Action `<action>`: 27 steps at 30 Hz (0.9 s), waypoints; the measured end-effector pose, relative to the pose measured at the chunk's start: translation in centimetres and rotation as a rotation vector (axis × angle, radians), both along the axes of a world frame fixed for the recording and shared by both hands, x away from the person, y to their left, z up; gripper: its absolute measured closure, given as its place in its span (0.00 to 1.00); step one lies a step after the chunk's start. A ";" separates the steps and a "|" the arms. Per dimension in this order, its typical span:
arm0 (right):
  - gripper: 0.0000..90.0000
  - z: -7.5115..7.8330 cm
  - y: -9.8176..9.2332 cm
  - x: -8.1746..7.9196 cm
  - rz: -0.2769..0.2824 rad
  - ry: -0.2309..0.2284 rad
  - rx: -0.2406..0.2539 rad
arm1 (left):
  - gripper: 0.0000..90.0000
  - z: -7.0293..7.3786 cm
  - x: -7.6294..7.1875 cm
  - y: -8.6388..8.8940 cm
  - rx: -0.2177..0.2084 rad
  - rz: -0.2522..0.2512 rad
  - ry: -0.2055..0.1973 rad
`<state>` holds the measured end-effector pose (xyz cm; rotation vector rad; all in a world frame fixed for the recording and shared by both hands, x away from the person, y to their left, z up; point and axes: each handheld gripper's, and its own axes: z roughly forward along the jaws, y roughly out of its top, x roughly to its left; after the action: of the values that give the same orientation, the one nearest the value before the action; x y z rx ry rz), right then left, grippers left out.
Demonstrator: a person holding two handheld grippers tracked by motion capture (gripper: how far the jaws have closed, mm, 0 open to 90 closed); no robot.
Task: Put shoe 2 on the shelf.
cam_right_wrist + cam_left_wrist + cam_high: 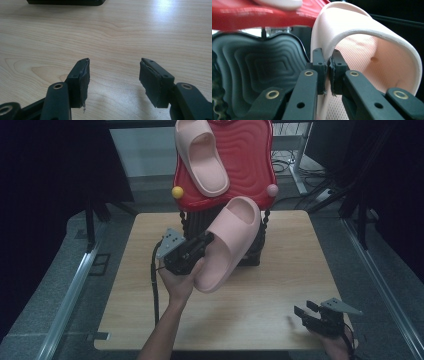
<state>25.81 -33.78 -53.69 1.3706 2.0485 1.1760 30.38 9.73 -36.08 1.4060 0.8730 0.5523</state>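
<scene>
A: Left tongs (204, 241)?
B: Pinched on the side wall of the pink slipper (227, 245), at the strap's edge. In the left gripper view the pads (319, 65) squeezed the thin foam between them, nearly together.

A: Where was that slipper?
B: Up off the surface (280, 290), tilted, toe end high toward the red tray (252, 160), heel end low over the person's left hand (179, 282). It hung in front of the black stand (252, 255) that carried the tray.

A: Touching the tray?
B: Couldn't tell. The toe sat right under the tray's lower rim in the high view; contact unclear.

A: Second slipper?
B: Another pink one (201, 155), lying on the red tray, left side, toe down toward the yellow ball (177, 192). A pink ball (272, 190) sat at the tray's other corner.

A: Right tongs (306, 309)?
B: Spread wide, nothing between them. Low at the surface's near right corner, held in the right hand (340, 342). The right gripper view showed bare wood between the pads (83, 82).
</scene>
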 end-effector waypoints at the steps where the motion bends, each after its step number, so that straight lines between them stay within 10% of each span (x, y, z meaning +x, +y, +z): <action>1: 0.46 0.0 0.0 0.0 -0.001 -0.001 0.002 | 0.94 0.3 0.1 0.0 0.001 0.004 -0.005; 27: 0.46 -0.1 -0.1 0.0 -0.006 0.012 0.007 | 0.94 7.1 4.1 -1.5 0.022 0.086 -0.047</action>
<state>25.82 -33.88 -53.81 1.3898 2.0493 1.1760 34.52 8.19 -28.97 1.3744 0.8951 0.6600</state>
